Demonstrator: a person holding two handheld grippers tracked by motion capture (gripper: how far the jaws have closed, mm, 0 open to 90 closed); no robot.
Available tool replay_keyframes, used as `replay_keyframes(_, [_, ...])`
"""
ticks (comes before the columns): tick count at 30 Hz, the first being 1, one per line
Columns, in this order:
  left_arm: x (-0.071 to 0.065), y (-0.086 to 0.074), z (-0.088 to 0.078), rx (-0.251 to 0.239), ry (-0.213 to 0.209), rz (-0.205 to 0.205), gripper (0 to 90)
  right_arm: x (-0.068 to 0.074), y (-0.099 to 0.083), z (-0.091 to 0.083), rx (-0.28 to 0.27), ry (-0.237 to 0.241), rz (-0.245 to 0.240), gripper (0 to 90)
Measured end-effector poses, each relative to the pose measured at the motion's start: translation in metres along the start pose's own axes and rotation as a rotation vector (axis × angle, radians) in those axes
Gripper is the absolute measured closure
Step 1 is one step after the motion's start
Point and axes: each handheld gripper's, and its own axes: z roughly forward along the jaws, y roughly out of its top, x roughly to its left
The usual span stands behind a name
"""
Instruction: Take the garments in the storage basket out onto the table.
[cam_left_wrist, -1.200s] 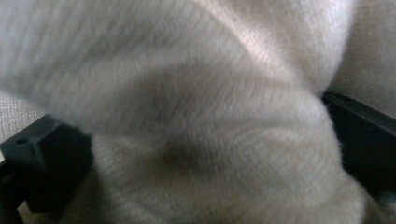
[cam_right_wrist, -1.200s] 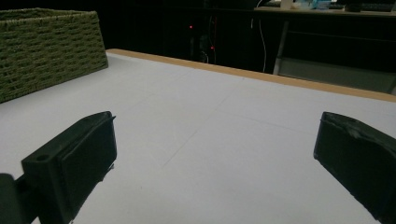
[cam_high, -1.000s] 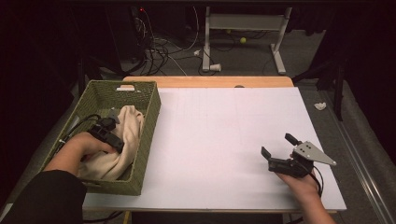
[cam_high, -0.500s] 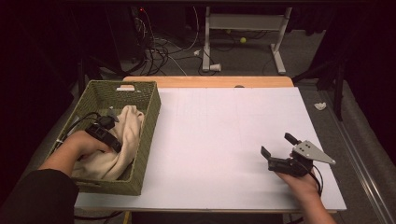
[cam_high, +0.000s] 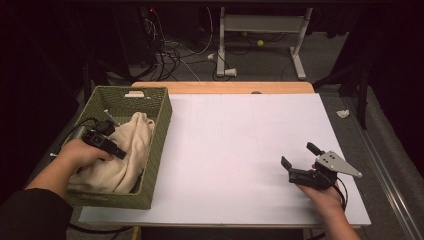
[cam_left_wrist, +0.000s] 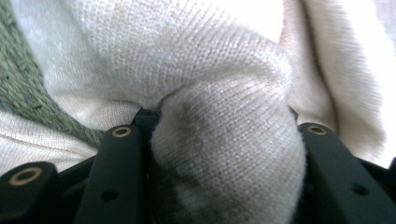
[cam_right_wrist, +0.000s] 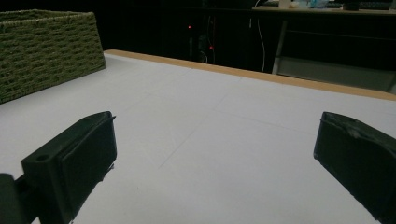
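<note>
High view showed the cream knit cloth (cam_high: 122, 155) heaped in the green woven basket (cam_high: 159, 131) at the counter's (cam_high: 240, 150) left, the left gripper (cam_high: 111, 148) angled down into it; the right gripper (cam_high: 300, 161) rested level, fingers apart. Left gripper view showed the fingers (cam_left_wrist: 116, 158), just closing, clamped on a thick fold: soft, light, floppy stuff, best pinched at a bunched ridge. Right gripper view showed bare counter between its spread fingers (cam_right_wrist: 79, 158).

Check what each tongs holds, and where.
Left tongs have just closed on a bunched fold of the cream knit cloth in the basket. Right tongs hold nothing.
</note>
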Motion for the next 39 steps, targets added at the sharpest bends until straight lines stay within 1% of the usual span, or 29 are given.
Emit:
replay_keyframes(4, [-0.006, 0.002, -0.016, 0.007, 0.037, 0.020, 53.3, 0.000, 0.001, -0.002, -0.008, 0.002, 0.003, 0.0])
replay_keyframes(6, [-0.008, 0.003, -0.026, 0.010, 0.066, 0.030, 53.5, -0.001, 0.000, -0.001, -0.006, 0.002, 0.001, 0.0])
replay_keyframes(10, [-0.010, 0.005, -0.041, 0.019, 0.090, 0.039, 53.6, -0.002, 0.000, 0.000, -0.001, 0.002, 0.008, 0.0])
replay_keyframes(11, [-0.010, 0.005, -0.041, 0.019, 0.090, 0.039, 53.6, -0.001, 0.000, 0.000, -0.002, 0.001, 0.009, 0.0])
replay_keyframes(16, [-0.016, 0.009, -0.060, 0.017, 0.126, 0.057, 53.5, -0.001, 0.001, 0.000, -0.004, 0.000, 0.010, 0.0])
replay_keyframes(17, [-0.017, 0.010, -0.064, 0.023, 0.130, 0.061, 53.5, -0.001, 0.001, 0.000, -0.004, 0.002, 0.010, 0.0])
replay_keyframes(19, [-0.020, 0.013, -0.069, 0.053, 0.141, 0.076, 53.3, -0.001, 0.001, 0.000, -0.005, 0.002, 0.009, 0.0])
replay_keyframes(21, [-0.024, 0.016, -0.075, 0.069, 0.153, 0.081, 53.3, -0.001, 0.001, -0.001, -0.004, 0.002, 0.010, 0.0])
replay_keyframes(24, [-0.028, 0.020, -0.080, 0.080, 0.147, 0.084, 53.2, -0.001, 0.000, -0.001, -0.005, 0.001, 0.015, 0.0])
replay_keyframes(27, [-0.029, 0.025, -0.083, 0.099, 0.123, 0.068, 53.1, -0.002, 0.000, -0.002, -0.007, 0.001, 0.013, 0.0])
replay_keyframes(30, [-0.032, 0.028, -0.085, 0.113, 0.127, 0.067, 53.1, -0.002, 0.000, -0.002, -0.003, 0.001, 0.017, 0.0])
replay_keyframes(32, [-0.035, 0.031, -0.088, 0.117, 0.132, 0.075, 53.1, -0.002, 0.000, -0.002, -0.001, 0.001, 0.020, 0.0])
replay_keyframes(34, [-0.039, 0.034, -0.090, 0.121, 0.127, 0.082, 53.2, -0.002, 0.000, -0.002, -0.004, 0.000, 0.022, 0.0])
replay_keyframes(35, [-0.041, 0.035, -0.093, 0.121, 0.127, 0.090, 53.2, -0.002, 0.000, -0.002, -0.005, 0.000, 0.024, 0.0])
replay_keyframes(39, [-0.047, 0.040, -0.102, 0.113, 0.125, 0.101, 53.2, -0.002, -0.001, -0.002, -0.003, -0.001, 0.030, 0.0])
